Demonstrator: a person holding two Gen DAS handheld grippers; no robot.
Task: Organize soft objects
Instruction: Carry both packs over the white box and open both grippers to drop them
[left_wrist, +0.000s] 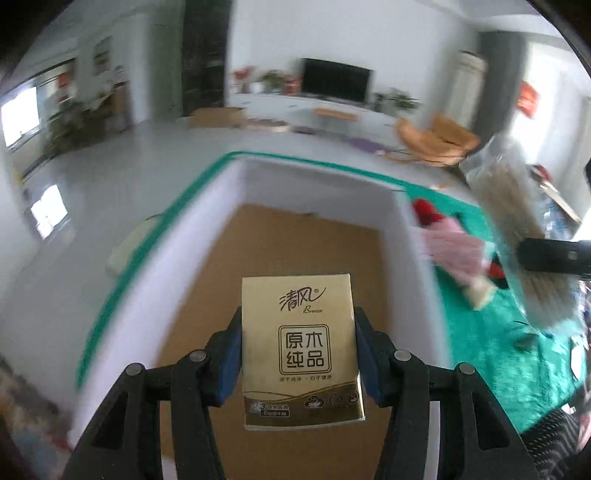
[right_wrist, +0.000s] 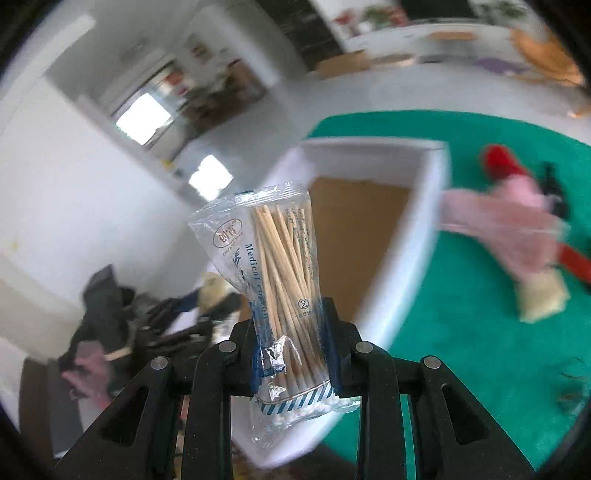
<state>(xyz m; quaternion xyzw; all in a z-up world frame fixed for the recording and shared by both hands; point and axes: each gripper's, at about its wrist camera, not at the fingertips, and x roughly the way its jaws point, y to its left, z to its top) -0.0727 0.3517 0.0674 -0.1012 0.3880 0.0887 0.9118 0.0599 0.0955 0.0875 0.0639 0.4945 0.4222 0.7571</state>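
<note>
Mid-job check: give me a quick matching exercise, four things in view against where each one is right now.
Things:
1. tissue pack
2. cotton swab bag
3. pink cloth
4. white box

Places:
A. lying on the green mat
B. clamped in the right gripper
C. standing on the mat, open, nothing in the part that shows
D. clamped in the left gripper

Pairs: 1-D, 2-B, 3-A, 4-C

left gripper: black plastic linkage arms, 4 round silver pivot screws, blue pads inside fingers | right gripper: same black build, 4 silver screws, blue pads
</note>
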